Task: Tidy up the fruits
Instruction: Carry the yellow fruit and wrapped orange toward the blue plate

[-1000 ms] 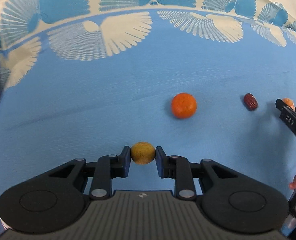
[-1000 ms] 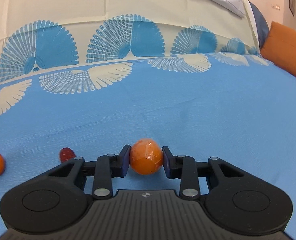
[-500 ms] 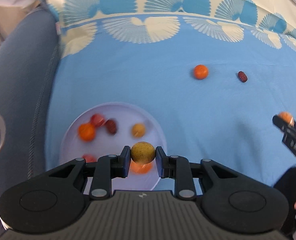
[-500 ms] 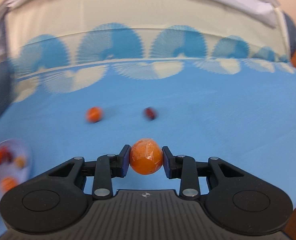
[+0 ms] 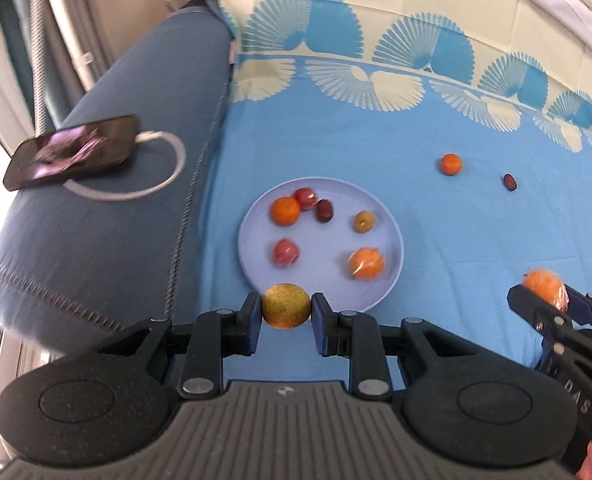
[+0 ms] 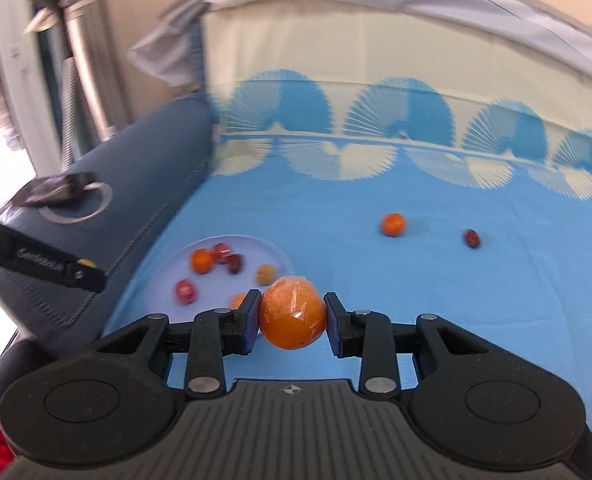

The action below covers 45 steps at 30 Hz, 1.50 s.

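Two fruits are in hand at once. The left gripper (image 5: 286,312) pinches a yellow-green fruit (image 5: 286,305) between its pads, and the right gripper (image 6: 291,322) pinches a wrapped orange (image 6: 291,312) the same way; from the left wrist view that right gripper (image 5: 546,300) shows off to the right with its orange (image 5: 544,286) between the tips.

Just beyond the left jaws lies the pale plate (image 5: 392,232), its near rim almost under the yellow-green fruit. On it sit six fruits, among them an orange one (image 5: 285,211), a dark date (image 5: 324,210), a small yellow one (image 5: 364,221) and another wrapped orange (image 5: 366,263). From the right jaws the plate (image 6: 255,245) lies ahead and to the left, with blue cloth (image 6: 436,280) between.

Judging by that, the left hand is nearer the plate and looks ready to drop first; the right hand has to swing left, and the two grippers could crowd each other over the rim.

Farther out, ahead and right of both jaws, a loose orange (image 5: 450,164) and a loose date (image 5: 509,182) lie on the cloth, well apart from the plate. Both are roundish, so approach angle matters little. A phone (image 5: 71,152) rests on the grey cushion (image 5: 107,240) far left.
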Motion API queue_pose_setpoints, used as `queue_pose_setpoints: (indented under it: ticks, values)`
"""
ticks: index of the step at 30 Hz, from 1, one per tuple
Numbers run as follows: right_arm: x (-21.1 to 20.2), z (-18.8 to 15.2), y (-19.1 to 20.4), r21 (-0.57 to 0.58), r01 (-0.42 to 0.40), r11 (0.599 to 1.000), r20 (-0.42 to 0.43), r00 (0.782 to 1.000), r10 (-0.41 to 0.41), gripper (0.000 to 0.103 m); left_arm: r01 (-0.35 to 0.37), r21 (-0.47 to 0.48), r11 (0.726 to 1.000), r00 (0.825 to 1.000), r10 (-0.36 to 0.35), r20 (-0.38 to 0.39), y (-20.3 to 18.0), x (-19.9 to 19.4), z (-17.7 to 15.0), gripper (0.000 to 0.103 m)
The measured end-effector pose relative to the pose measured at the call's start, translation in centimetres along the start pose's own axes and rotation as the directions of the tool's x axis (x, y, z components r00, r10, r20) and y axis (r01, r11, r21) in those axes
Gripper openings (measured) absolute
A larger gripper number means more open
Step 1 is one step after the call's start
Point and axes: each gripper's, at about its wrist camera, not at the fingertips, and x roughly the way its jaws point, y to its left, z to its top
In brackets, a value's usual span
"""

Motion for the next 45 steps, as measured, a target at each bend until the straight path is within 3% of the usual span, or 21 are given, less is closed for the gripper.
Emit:
queue_pose_setpoints:
  ticks: [11, 21, 27, 36, 40, 45]
  values:
    - [-4.5, -1.7, 4.2, -0.128, -0.032, 0.991, 0.027, 0.999, 0.035, 0.035, 0.004, -0.083, 0.997, 1.000, -0.002, 0.028, 3.3, -3.2, -4.8, 0.029]
    - [-5.7, -1.9, 5.4, -0.157, -0.050, 0.986, 0.051, 0.997, 0.059, 0.035, 0.003, -0.103, 0.995, 0.998, 0.003, 0.059, 4.2, -5.1, -6.1, 0.029]
    - [-4.5, -0.9, 6.2, -0.184, -0.083, 0.979, -0.025, 0.996, 0.080, 0.035, 0.007, -0.129, 0.992, 0.997, 0.003, 0.079, 5.2, -6.7, -6.1, 0.029]
    - [-2.7, 0.2, 10.2, -0.314, -0.156, 0.936, -0.133, 0.984, 0.120, 0.035, -0.019, -0.171, 0.985, 0.994, 0.037, 0.101, 8.1, -8.1, -6.0, 0.029]
    - [-2.4, 1.2, 12.5, -0.363, -0.210, 0.908, -0.156, 0.974, 0.163, 0.035, -0.046, -0.188, 0.981, 0.993, 0.065, 0.097, 9.8, -8.3, -6.2, 0.029]
    - [-2.0, 2.1, 14.0, -0.369, -0.230, 0.900, -0.168, 0.969, 0.179, 0.035, -0.042, -0.194, 0.980, 0.993, 0.063, 0.102, 11.0, -8.4, -5.9, 0.029]
